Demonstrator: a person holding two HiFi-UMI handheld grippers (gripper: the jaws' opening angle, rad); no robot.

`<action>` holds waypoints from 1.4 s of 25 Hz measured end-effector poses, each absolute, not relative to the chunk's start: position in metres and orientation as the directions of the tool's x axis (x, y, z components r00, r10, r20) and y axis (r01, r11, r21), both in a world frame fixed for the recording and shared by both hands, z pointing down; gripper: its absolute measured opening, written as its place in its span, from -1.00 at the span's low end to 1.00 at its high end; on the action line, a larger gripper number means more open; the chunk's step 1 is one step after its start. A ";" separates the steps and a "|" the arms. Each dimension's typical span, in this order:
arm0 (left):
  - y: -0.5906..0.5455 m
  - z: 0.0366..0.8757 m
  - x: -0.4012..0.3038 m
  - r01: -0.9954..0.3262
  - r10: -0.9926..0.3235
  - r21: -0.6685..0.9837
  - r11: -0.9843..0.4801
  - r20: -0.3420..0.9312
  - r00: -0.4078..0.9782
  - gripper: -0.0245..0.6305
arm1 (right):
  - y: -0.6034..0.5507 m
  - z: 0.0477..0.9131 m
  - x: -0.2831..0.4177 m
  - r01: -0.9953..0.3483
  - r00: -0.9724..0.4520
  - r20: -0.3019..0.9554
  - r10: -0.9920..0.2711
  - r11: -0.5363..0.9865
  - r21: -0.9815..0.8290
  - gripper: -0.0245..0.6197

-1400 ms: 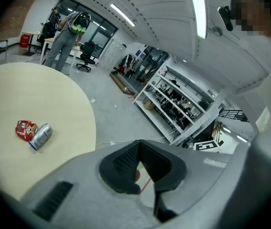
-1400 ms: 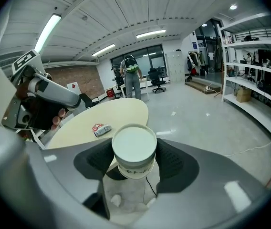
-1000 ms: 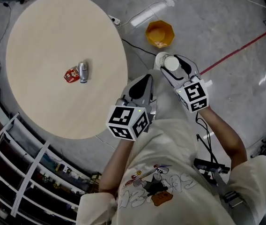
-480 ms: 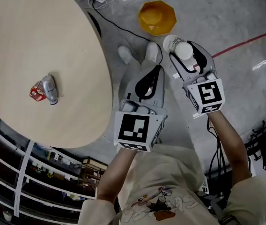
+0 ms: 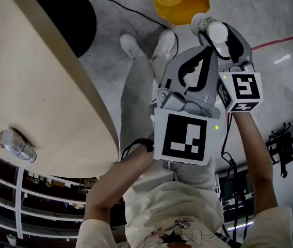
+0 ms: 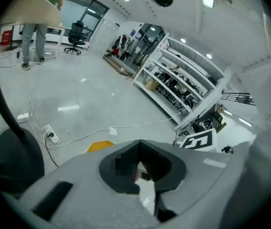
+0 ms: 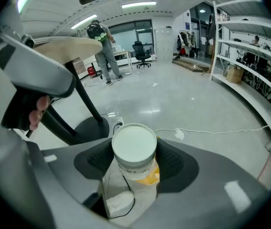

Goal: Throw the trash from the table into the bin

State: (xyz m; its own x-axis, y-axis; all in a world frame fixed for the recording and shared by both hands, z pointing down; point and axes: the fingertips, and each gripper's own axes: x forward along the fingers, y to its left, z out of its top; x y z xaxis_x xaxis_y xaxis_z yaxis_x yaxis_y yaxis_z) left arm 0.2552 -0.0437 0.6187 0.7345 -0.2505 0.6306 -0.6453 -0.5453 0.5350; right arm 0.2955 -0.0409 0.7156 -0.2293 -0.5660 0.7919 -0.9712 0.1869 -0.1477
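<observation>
Far left of the bin: a can (image 5: 16, 145) on its side near the rim of the table (image 5: 43, 87), blurred, label unreadable. Table cut off by the top and left edges of the head view. In the right claw view, only a slice of its top and one dark leg.

Between table and bin, on the floor: the table's black base (image 5: 66, 14), clipped at the top, and two pale shoes (image 5: 164, 43), with the legs below them partly covered by the claws.

Just below the bin in the head view: left claw (image 5: 208, 49), its marker cube hiding the hand behind it. In its own view, left claw (image 6: 139, 144) clenched, tips together, nothing gripped. Only a slit of floor through the gap, part of it under a mosaic patch.

Yellow bin (image 5: 180, 1), open, cropped by the top edge of the head view. Only a thin sliver of bin (image 6: 99, 146) showing past the left claw's jaw.

At the bin's lower right rim in the head view: a white cup (image 5: 208, 26), grasped by the right claw (image 5: 220, 34). In the right claw view, cup (image 7: 134, 149) squarely between the two jaws, pads pressing its sides, one round white end toward the camera. Bin (image 7: 151, 175) right behind the cup, mostly hidden by it.

Right of the bin: a red floor line (image 5: 286, 39), running out of frame.
</observation>
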 end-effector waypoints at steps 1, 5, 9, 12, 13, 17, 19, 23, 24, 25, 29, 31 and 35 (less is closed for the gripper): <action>-0.044 0.623 0.258 -0.639 -0.243 0.541 -0.547 0.628 0.740 -0.92 | -0.041 0.726 0.297 -0.974 -0.220 0.795 -0.565 0.177 -0.144 -0.06; -0.039 0.627 0.262 -0.670 -0.258 0.545 -0.503 0.646 0.719 -0.92 | -0.049 0.753 0.296 -0.968 -0.217 0.801 -0.558 0.226 -0.104 -0.06; -0.037 0.645 0.253 -0.710 -0.295 0.538 -0.456 0.661 0.690 -0.92 | -0.058 0.773 0.297 -0.972 -0.214 0.796 -0.566 0.207 -0.114 -0.06; -0.046 0.661 0.246 -0.736 -0.340 0.517 -0.436 0.663 0.667 -0.92 | -0.056 0.790 0.295 -0.972 -0.207 0.804 -0.558 0.209 -0.105 -0.06; -0.050 0.669 0.245 -0.740 -0.351 0.517 -0.430 0.660 0.664 -0.92 | -0.055 0.795 0.295 -0.973 -0.205 0.806 -0.555 0.206 -0.106 -0.06; -0.078 0.705 0.236 -0.767 -0.402 0.491 -0.412 0.658 0.637 -0.92 | -0.050 0.812 0.294 -0.976 -0.196 0.819 -0.539 0.186 -0.111 -0.06; -0.089 0.719 0.235 -0.767 -0.420 0.470 -0.438 0.647 0.636 -0.92 | -0.050 0.822 0.294 -0.979 -0.186 0.824 -0.536 0.167 -0.113 -0.06; -0.088 0.754 0.234 -0.755 -0.386 0.430 -0.494 0.670 0.634 -0.92 | -0.056 0.844 0.296 -0.987 -0.151 0.832 -0.534 0.131 -0.096 -0.06; -0.085 0.761 0.234 -0.751 -0.373 0.428 -0.503 0.677 0.635 -0.92 | -0.058 0.849 0.297 -0.988 -0.142 0.835 -0.531 0.123 -0.089 -0.06; -0.082 0.766 0.233 -0.748 -0.362 0.426 -0.509 0.683 0.635 -0.92 | -0.061 0.855 0.297 -0.989 -0.137 0.838 -0.528 0.112 -0.092 -0.06; -0.071 0.778 0.227 -0.754 -0.336 0.433 -0.493 0.705 0.624 -0.92 | -0.067 0.881 0.296 -0.991 -0.134 0.861 -0.491 0.067 -0.116 -0.06; -0.070 0.780 0.224 -0.762 -0.334 0.446 -0.470 0.709 0.621 -0.91 | -0.068 0.895 0.296 -0.992 -0.129 0.878 -0.460 0.061 -0.113 -0.05; -0.070 0.778 0.221 -0.765 -0.338 0.465 -0.446 0.704 0.625 -0.92 | -0.065 0.907 0.293 -0.991 -0.132 0.899 -0.418 0.058 -0.118 0.08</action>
State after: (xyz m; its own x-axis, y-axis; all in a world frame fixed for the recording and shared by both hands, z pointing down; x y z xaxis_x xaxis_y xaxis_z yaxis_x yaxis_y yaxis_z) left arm 0.2211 -0.0696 0.7783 0.6251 -0.3379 0.7036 -0.7647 -0.4456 0.4654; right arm 0.2934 -0.0648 0.9070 -0.1316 -0.4176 0.8990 -0.9913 0.0580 -0.1182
